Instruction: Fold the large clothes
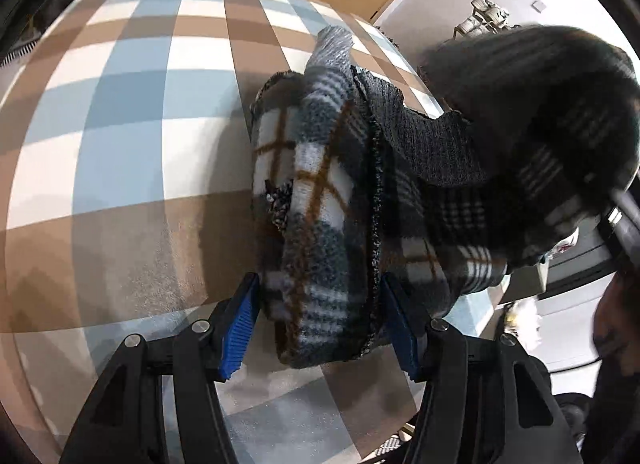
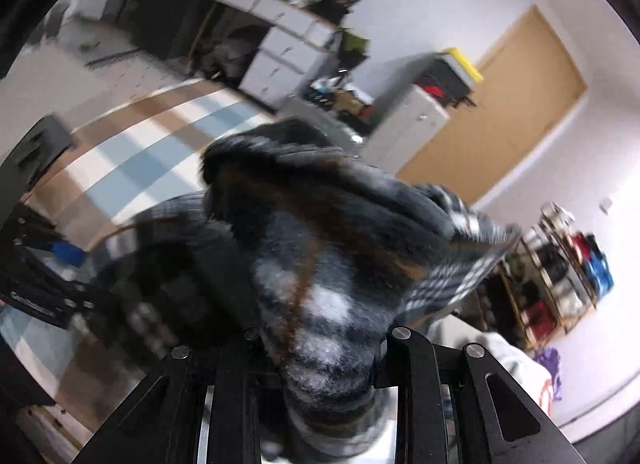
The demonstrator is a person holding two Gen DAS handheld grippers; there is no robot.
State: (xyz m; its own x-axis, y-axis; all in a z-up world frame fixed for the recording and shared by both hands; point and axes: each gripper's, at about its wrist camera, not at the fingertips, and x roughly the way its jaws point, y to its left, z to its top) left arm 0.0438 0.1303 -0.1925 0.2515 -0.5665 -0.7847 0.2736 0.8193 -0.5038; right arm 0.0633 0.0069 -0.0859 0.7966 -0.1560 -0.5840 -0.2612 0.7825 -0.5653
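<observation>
- The plaid fleece garment [image 1: 320, 200] hangs above the checked surface [image 1: 120, 124], bunched between both grippers.
- Left gripper [image 1: 320, 324]: blue fingers [image 1: 240, 328] clamp a thick fold.
- Right gripper [image 2: 320, 360]: narrow fingers grip fleece, which blocks most of its view.
- Only the right view shows white drawers [image 2: 280, 48], a wooden door [image 2: 520, 104] and a cluttered shelf [image 2: 560, 276].

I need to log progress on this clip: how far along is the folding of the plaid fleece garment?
Early stage. Done: both grippers have picked up the grey, white and brown plaid fleece garment. In hand: the left gripper and the right gripper each clamp a bunched section, holding it above the brown, blue and white checked surface. Left: no neat fold shows; it is still to be spread and folded.
</observation>
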